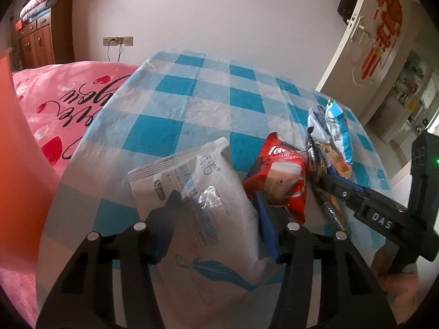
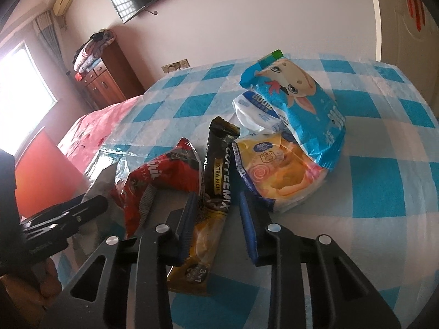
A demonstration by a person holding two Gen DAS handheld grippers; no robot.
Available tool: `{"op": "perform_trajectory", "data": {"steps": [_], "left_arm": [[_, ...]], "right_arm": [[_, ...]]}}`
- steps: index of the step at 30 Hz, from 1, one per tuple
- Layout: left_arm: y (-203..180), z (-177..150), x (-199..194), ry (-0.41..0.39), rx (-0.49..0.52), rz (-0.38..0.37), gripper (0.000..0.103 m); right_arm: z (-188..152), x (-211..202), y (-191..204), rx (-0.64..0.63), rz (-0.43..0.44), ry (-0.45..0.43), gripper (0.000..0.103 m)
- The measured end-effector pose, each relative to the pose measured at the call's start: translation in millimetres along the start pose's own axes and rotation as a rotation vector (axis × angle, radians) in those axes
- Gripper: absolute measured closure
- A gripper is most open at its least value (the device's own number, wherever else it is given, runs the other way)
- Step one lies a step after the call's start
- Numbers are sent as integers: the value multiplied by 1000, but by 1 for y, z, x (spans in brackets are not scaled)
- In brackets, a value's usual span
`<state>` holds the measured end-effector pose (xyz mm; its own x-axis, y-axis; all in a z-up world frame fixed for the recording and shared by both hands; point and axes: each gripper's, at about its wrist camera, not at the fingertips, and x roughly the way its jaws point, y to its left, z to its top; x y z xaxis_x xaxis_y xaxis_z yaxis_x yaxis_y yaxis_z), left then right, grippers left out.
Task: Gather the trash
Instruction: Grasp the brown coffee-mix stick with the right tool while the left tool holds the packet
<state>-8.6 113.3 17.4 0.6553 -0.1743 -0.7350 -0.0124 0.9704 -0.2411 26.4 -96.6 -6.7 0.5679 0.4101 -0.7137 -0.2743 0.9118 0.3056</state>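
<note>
A white wipes pack (image 1: 197,192) with a blue feather print sits between the fingers of my left gripper (image 1: 216,194), which is shut on it above the checked tablecloth (image 1: 192,104). Beside it lies a red instant-tea sachet (image 1: 277,175). In the right wrist view a black and gold coffee-mix sachet (image 2: 216,181) lies between the fingers of my right gripper (image 2: 217,195). The left pad is at the sachet's edge, and a gap shows on the right side, so this gripper is open. A yellow tissue pack (image 2: 277,170) and a blue cartoon bag (image 2: 301,104) lie just beyond.
An orange bin (image 1: 16,164) stands at the table's left edge. A pink bed (image 1: 68,104) lies behind it and a wooden cabinet (image 2: 107,82) stands by the wall. A white door (image 1: 370,41) is at the right. A crumpled white and blue wrapper (image 2: 252,109) lies under the cartoon bag.
</note>
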Motion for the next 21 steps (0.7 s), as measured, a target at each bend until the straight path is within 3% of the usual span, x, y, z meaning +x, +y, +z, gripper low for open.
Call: {"op": "perform_trajectory", "data": {"steps": [6,10,16,21], "left_arm": [[8,-2,-9,1,13,-26,46],[22,-4,-18,20,-30,-22,26],[32,-8,-20,46,-76,-23,18],[31,-13,-8,118,-92,-18,16]], "right_arm": [[0,3,10,-49,6,17,68],[0,4,13,-61,-9,18,68],[-2,8,31,-141,-117,24,71],[-3,11,37,-180,-168,26,73]]}}
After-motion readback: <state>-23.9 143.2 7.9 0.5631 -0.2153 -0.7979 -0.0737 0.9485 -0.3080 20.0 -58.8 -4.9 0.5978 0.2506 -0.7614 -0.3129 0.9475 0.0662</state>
